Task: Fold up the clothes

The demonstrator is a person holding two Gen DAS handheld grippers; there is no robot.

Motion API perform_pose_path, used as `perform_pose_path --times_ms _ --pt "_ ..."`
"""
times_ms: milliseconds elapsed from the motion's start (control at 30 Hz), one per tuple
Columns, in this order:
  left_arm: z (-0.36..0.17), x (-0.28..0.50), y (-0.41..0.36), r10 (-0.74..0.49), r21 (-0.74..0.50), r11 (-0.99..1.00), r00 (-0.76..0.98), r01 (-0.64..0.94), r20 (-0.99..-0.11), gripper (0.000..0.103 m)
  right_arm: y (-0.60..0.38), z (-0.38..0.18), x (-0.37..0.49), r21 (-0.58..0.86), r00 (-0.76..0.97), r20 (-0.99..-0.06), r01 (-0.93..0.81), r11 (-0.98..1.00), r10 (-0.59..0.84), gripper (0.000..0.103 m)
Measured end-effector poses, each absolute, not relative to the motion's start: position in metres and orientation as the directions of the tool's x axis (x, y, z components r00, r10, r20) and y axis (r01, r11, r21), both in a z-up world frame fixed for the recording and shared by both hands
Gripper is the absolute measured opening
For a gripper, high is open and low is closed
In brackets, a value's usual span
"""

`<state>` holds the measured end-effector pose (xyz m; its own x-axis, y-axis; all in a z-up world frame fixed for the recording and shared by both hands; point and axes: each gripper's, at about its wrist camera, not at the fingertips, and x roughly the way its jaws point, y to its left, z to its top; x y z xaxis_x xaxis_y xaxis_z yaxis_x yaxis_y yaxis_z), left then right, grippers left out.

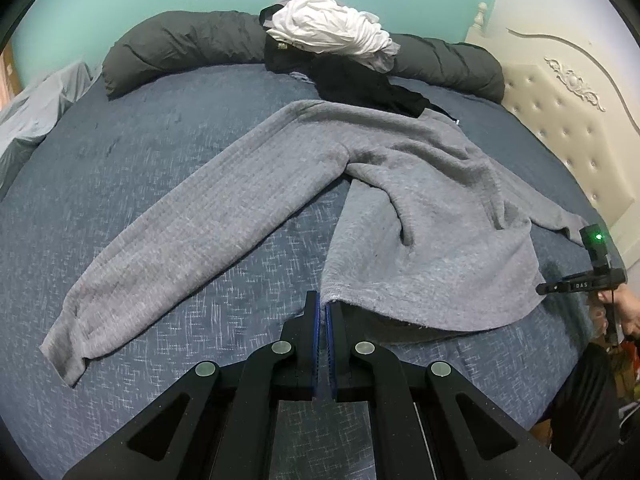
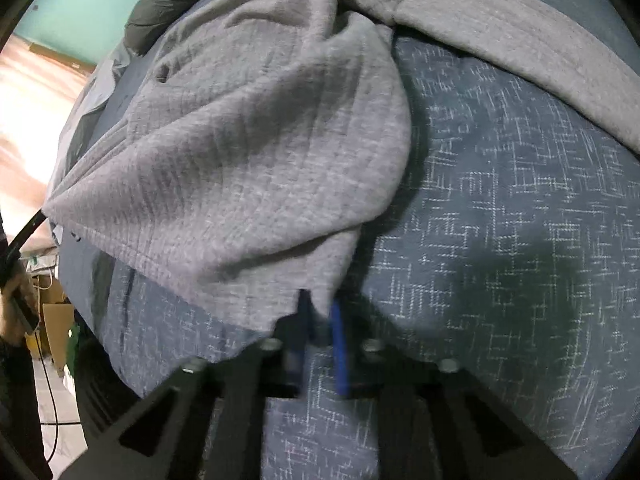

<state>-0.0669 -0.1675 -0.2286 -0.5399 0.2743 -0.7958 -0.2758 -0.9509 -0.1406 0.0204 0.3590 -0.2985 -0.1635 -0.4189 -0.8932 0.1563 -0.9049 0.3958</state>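
The grey sweater (image 1: 400, 184) lies spread on the bed (image 1: 120, 160), one sleeve stretched to the near left. The left gripper (image 1: 323, 312) is pinched on its near hem corner; the right gripper (image 2: 320, 316) clamps another hem corner. The thin pinches could slip if the person pulls unevenly, and the cloth would bunch.

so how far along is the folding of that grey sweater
Early. Done: the grey sweater is laid on the blue bedspread, one sleeve stretched out. In hand: both tools pinch its hem, left tool and right tool. Left: no fold made yet, and the white and black clothes pile waits by the dark bolster.
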Motion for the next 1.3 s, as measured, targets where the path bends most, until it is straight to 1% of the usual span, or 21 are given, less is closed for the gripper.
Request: perform_pose_path --times_ms 233,300,467,567,733,833,900,967,1033,1167,1300 --pt "-0.219 -0.055 -0.167 0.284 -0.138 -0.946 -0.539 -0.294 -0.793 0.003 0.389 -0.243 0.031 0.396 -0.249 -0.865 0.192 -0.898 -0.435 0.005" --pt "-0.217 -0.049 -0.169 0.290 -0.146 -0.944 -0.538 -0.295 -0.792 0.000 0.401 -0.224 0.036 0.387 -0.275 -0.859 0.205 -0.899 -0.433 0.005" --pt "-0.213 -0.028 -0.178 0.278 -0.135 -0.948 -0.547 -0.286 -0.789 0.000 0.423 -0.186 0.047 0.376 -0.317 -0.842 0.237 -0.896 -0.437 0.005" --pt "-0.229 -0.031 -0.174 0.304 -0.177 -0.942 -0.505 -0.285 -0.808 0.000 0.418 -0.191 0.048 0.345 -0.305 -0.859 0.250 -0.905 -0.411 0.005" --pt "-0.257 -0.037 -0.165 0.349 -0.246 -0.929 -0.431 -0.277 -0.832 0.000 0.411 -0.211 0.052 0.342 -0.283 -0.871 0.238 -0.909 -0.402 0.005" --pt "-0.274 -0.053 -0.150 0.371 -0.287 -0.923 -0.394 -0.256 -0.841 0.001 0.408 -0.218 0.055 0.333 -0.269 -0.879 0.243 -0.911 -0.393 0.005" --pt "-0.286 -0.064 -0.134 0.382 -0.302 -0.917 -0.354 -0.261 -0.853 0.007 0.411 -0.221 0.056 0.335 -0.267 -0.880 0.241 -0.911 -0.394 0.005" --pt "-0.297 -0.074 -0.120 0.368 -0.288 -0.921 -0.338 -0.264 -0.866 0.035 0.414 -0.223 0.055 0.339 -0.265 -0.879 0.235 -0.911 -0.396 0.005" --pt "-0.305 -0.084 -0.108 0.364 -0.282 -0.920 -0.328 -0.272 -0.872 0.046 0.417 -0.226 0.054 0.343 -0.263 -0.879 0.229 -0.911 -0.397 0.005" --pt "-0.319 -0.101 -0.100 0.338 -0.266 -0.931 -0.319 -0.249 -0.886 0.053 0.420 -0.231 0.052 0.351 -0.257 -0.879 0.220 -0.910 -0.401 0.005" --pt "-0.334 -0.117 -0.106 0.356 -0.301 -0.929 -0.302 -0.216 -0.884 0.054 0.422 -0.236 0.051 0.361 -0.251 -0.878 0.213 -0.908 -0.408 0.005"
